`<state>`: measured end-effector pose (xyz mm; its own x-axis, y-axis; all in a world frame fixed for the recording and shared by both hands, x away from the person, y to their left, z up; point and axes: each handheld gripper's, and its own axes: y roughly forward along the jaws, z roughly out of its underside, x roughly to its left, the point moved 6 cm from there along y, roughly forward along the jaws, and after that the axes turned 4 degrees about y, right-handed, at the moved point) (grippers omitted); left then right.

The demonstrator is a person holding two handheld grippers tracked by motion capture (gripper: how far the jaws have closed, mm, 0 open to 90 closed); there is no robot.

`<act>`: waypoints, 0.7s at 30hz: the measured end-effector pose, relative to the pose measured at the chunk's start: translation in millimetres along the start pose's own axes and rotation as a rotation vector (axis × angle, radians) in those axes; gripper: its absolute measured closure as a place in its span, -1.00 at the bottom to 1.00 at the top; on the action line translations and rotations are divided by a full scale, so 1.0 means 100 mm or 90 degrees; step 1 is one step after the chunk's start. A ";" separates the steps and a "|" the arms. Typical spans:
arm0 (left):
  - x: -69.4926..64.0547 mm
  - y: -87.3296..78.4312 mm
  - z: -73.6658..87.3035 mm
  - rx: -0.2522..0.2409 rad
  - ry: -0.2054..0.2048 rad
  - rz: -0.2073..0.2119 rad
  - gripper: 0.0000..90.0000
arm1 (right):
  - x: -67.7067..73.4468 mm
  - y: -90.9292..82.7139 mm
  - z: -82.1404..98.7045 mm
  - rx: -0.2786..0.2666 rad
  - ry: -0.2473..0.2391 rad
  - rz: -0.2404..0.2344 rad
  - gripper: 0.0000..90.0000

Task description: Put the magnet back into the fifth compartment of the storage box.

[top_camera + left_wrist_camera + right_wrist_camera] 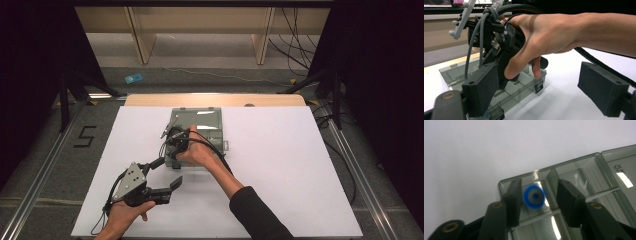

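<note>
At centre frame, the right gripper (pixel 537 200), jaws parted, straddles a blue ring (pixel 534 196) over a clear compartment box (pixel 210 122); its label is unreadable. Left gripper (pixel 170 187) stands wide, empty.

A white table (pixel 280 165) carries an open, clear compartment box (pixel 207 122) near its middle.

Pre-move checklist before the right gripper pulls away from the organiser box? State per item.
1. Right gripper jaws apart: ok, pads stand clear of the blue ring.
2. Ring released: ok, it lies between the open jaws, blurred, touching neither pad.
3. Ring over a corner compartment of the clear box: ok; settled on the floor: cannot tell.
4. Box lid open: ok.
5. Left gripper out of the way: ok, open, beside the box on the white table.
6. Cable clear of the box: cannot tell.
</note>
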<state>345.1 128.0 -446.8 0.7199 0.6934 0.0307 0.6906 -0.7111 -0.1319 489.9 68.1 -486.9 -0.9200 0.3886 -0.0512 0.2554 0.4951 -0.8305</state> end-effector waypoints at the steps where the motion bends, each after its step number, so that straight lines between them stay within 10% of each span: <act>1: -0.01 0.00 0.00 0.001 -0.003 0.001 -0.65 | -0.01 0.00 0.00 -0.005 -0.001 0.007 0.15; 21: 0.00 0.00 0.01 0.007 -0.002 -0.002 -0.65 | -0.22 -0.60 0.22 -0.102 0.056 0.054 -0.32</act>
<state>345.6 128.2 -447.8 0.7170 0.6965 0.0278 0.6926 -0.7072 -0.1419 488.4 13.2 -448.3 -0.8657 0.4966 -0.0625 0.3810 0.5728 -0.7257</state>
